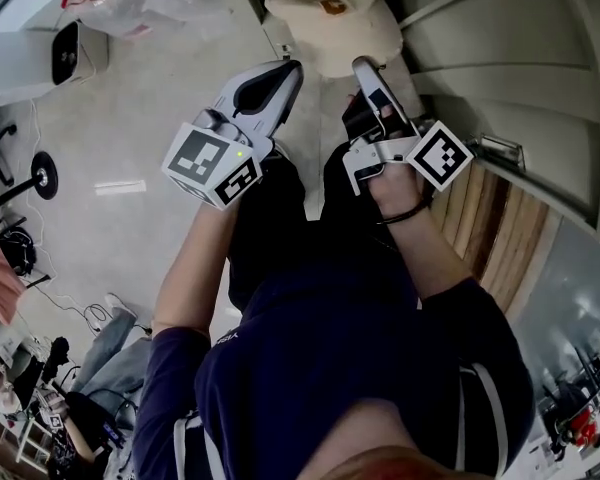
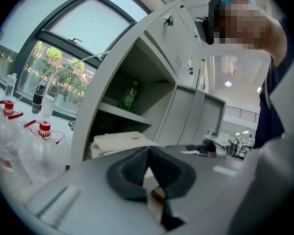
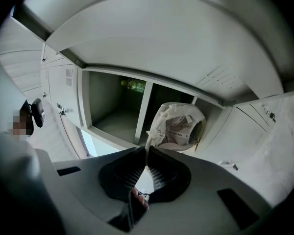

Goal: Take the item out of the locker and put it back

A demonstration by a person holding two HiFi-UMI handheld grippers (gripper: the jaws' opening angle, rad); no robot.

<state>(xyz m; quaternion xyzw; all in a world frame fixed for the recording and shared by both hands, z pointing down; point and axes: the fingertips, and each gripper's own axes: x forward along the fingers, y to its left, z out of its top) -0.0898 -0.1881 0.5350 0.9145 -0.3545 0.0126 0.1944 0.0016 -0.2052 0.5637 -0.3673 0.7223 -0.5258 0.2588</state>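
Holding on tight, the right claw (image 3: 147, 151) has its two jaws pressed together on a thin bit of the cloth bag (image 3: 179, 126). The left claw (image 2: 148, 150) is pressed together too, and it looks like it pinches the bag's near edge. So the bag hangs in the air, straight ahead of both claws and touching their tips. Its long side runs across, from one claw to the other, not toward the locker (image 3: 142, 109). I cannot tell which way its mouth faces. The open locker is just behind the bag, nearer the right hand. I think the bag must go forward, wide side first. Far back on a shelf stands a green bottle (image 2: 130, 96).
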